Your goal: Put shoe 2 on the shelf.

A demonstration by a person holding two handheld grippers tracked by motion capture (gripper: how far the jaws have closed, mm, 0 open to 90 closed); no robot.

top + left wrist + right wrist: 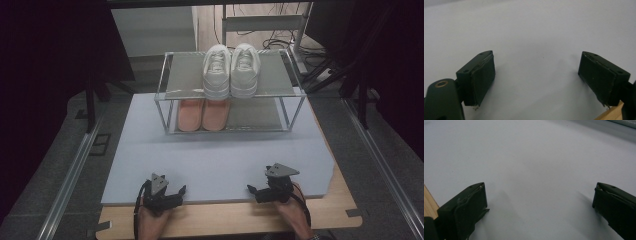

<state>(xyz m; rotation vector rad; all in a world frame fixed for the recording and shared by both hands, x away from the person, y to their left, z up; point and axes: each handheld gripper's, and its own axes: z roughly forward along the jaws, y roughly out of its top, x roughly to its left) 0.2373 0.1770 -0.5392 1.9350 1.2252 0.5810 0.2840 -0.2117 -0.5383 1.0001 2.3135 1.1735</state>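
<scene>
Left gripper (172, 192): jaws wide apart, nothing between them; rests at the near edge of the mat.
Right gripper (260, 191): jaws wide apart, holding nothing; level with the left one, well apart from it.
Mat (220, 160): pale blue-grey, bare ahead of both grippers.
Table (225, 216): wood strip under the hands; the gripper views catch it at a bottom corner (614, 113).
Rack (165, 95): far ahead, at the mat's back edge.
White shoes (231, 70): top shelf.
Pink shoes (202, 114): lower shelf, directly beneath.
Room: grey floor, dark curtains both sides.
</scene>
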